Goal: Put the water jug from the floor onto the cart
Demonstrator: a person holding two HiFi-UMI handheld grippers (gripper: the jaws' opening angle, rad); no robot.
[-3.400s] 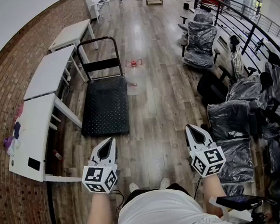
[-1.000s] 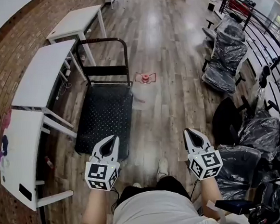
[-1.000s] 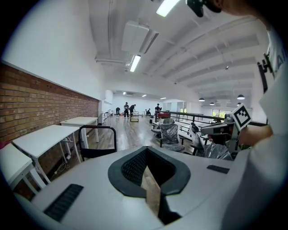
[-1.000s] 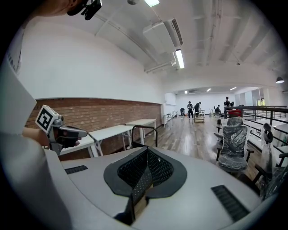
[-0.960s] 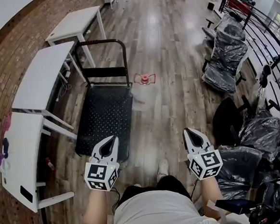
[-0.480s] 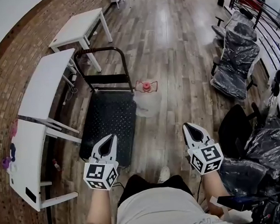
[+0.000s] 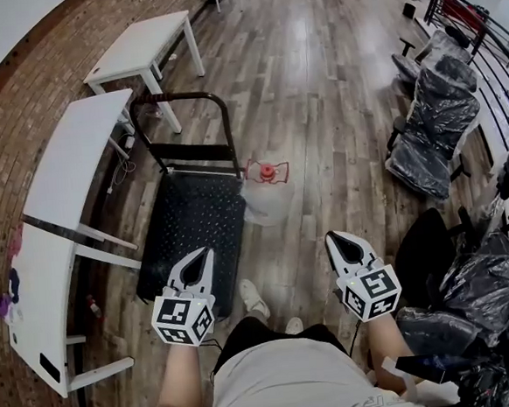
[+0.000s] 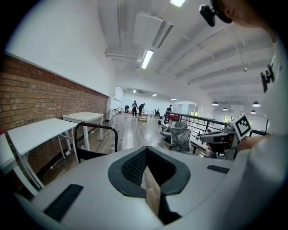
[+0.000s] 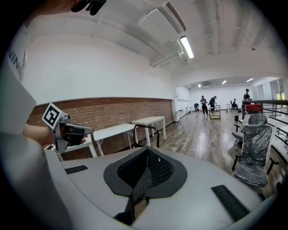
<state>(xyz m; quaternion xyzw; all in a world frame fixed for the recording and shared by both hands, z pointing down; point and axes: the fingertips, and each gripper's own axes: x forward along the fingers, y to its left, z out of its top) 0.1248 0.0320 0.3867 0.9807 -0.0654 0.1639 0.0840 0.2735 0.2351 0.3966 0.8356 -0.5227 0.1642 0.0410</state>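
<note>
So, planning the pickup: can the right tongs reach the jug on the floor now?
Probably not yet: the right tongs are shut and well short of the jug; only bare floor lies between.

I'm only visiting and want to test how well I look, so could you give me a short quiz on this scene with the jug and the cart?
1. True or false: the water jug already stands on the cart.
2. In the head view, the jug is A) left of the cart, B) right of the cart, C) under the cart.
3. What do the left gripper and the right gripper hold between their jaws?
Key: 1 false, it stands on the floor; 2 B; 3 nothing, both pairs of jaws are shut and empty.
</note>
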